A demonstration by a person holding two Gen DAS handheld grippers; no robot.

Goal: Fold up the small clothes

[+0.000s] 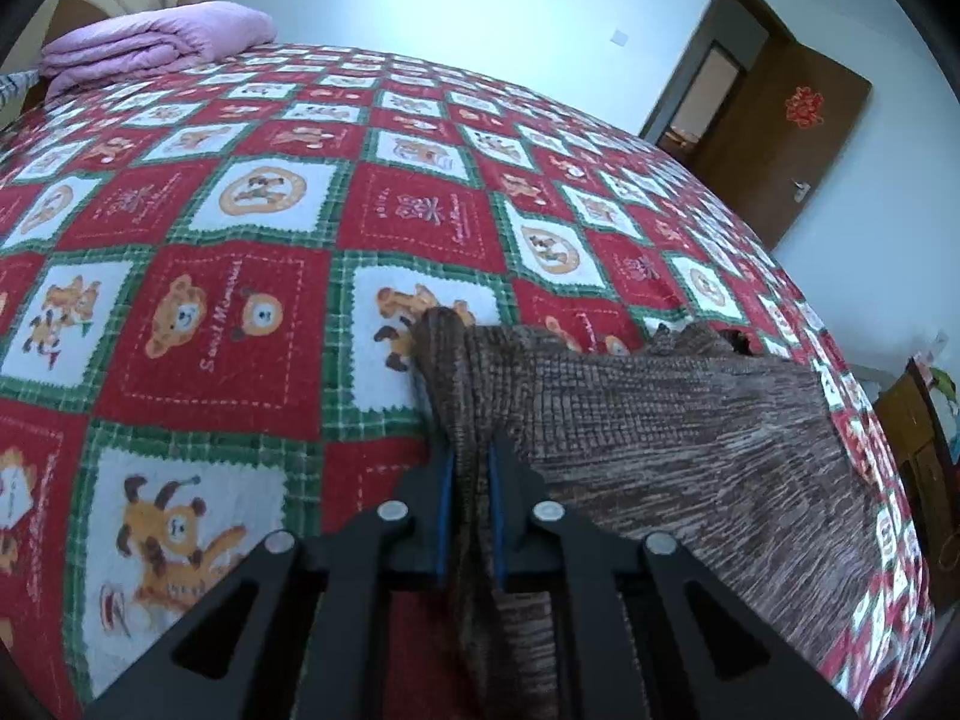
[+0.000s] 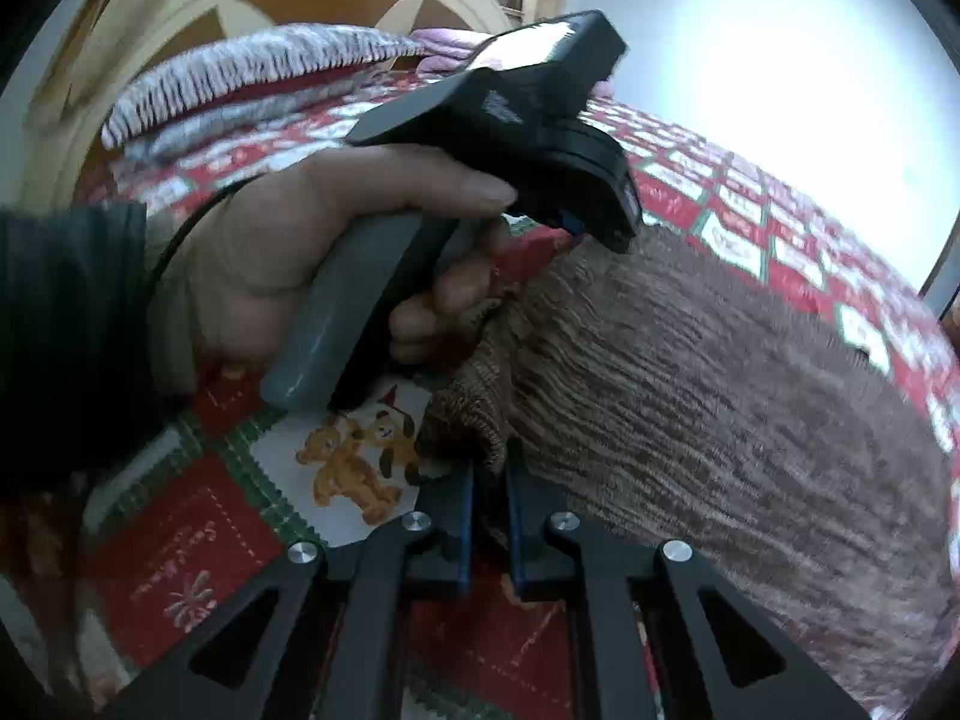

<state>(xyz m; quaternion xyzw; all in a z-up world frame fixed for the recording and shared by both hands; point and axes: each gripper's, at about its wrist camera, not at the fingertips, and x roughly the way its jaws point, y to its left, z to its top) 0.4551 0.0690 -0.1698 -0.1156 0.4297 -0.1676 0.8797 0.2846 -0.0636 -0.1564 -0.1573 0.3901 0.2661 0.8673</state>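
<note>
A brown knitted garment (image 1: 678, 420) lies on a red, white and green bear-print bedspread (image 1: 252, 312). My left gripper (image 1: 470, 456) is shut on a bunched edge of the garment, which rises between its blue-padded fingers. In the right wrist view the same brown garment (image 2: 720, 396) spreads to the right. My right gripper (image 2: 489, 468) is shut on another edge of it. The left gripper (image 2: 594, 222) shows there too, held by a hand (image 2: 312, 252), its tip at the garment's far edge.
A folded lilac quilt (image 1: 156, 48) lies at the bed's far left corner. A brown door (image 1: 780, 138) stands open at the right, with a wooden cabinet (image 1: 918, 438) beside the bed. A cream headboard (image 2: 240, 0) and striped pillow (image 2: 240, 66) are behind.
</note>
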